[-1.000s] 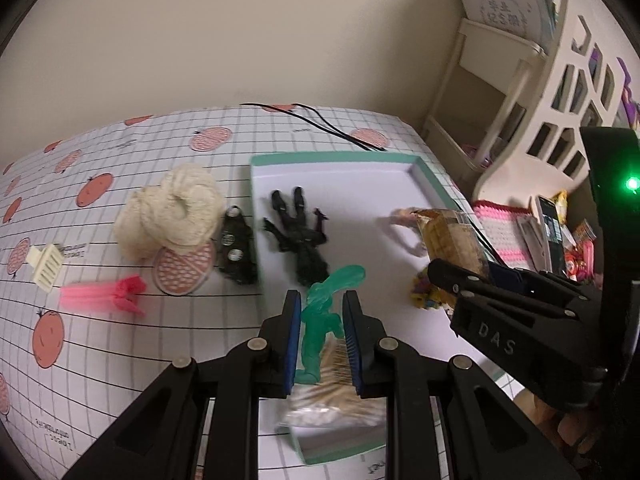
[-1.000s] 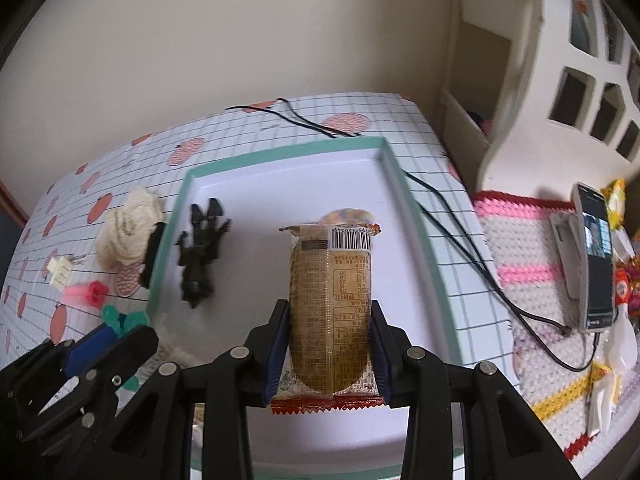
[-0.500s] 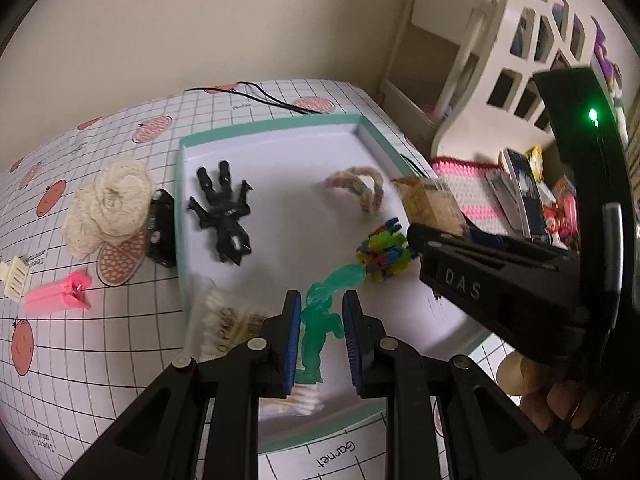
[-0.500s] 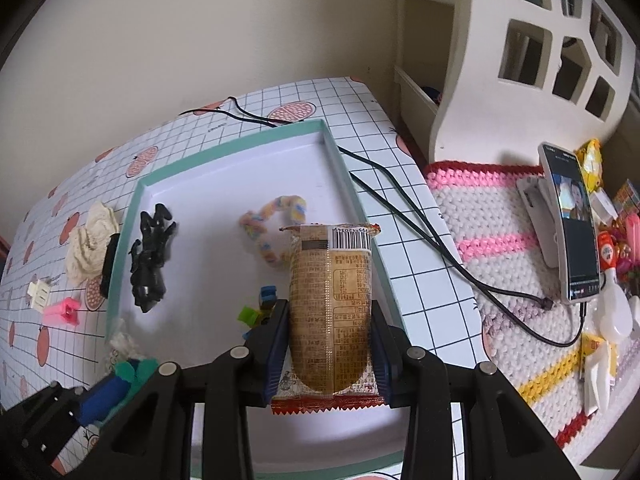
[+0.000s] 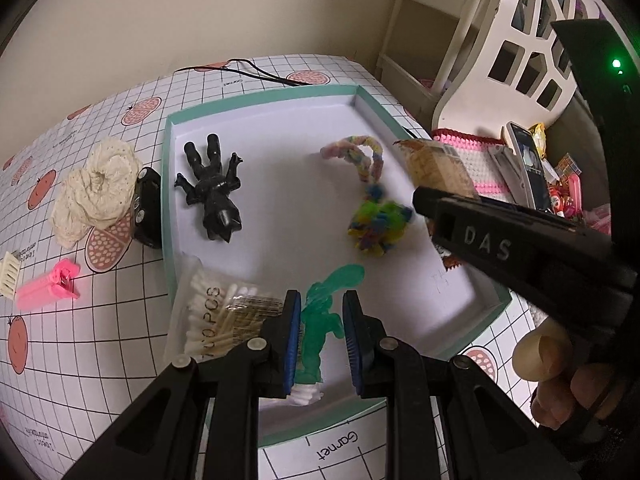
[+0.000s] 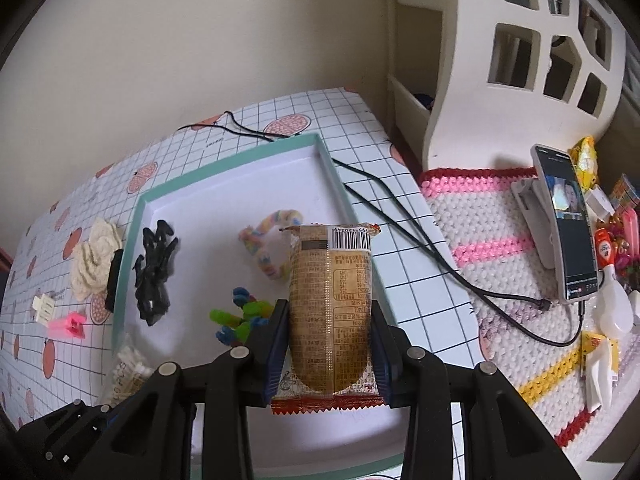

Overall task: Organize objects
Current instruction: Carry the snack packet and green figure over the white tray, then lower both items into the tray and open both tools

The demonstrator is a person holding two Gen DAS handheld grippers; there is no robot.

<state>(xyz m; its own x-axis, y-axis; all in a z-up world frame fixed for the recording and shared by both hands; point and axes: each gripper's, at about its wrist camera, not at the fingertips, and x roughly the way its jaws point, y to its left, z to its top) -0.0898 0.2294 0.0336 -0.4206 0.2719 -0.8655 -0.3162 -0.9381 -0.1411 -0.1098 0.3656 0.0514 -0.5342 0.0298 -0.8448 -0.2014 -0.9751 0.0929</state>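
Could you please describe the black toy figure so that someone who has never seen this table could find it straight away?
Start at the shallow white tray with the mint-green rim on the checked tablecloth. The black toy figure lies flat in the tray's left part, near the left rim, limbs spread. It is the only all-black thing inside the tray; the pastel braided loop and multicoloured fuzzy toy lie further right.

Translucent green figure, teal-rimmed tray

Home living space: table under a grid-and-fruit-print cloth, pink-striped crocheted mat, white cut-out shelf unit against a plain wall, propped phone charging, snack clutter.
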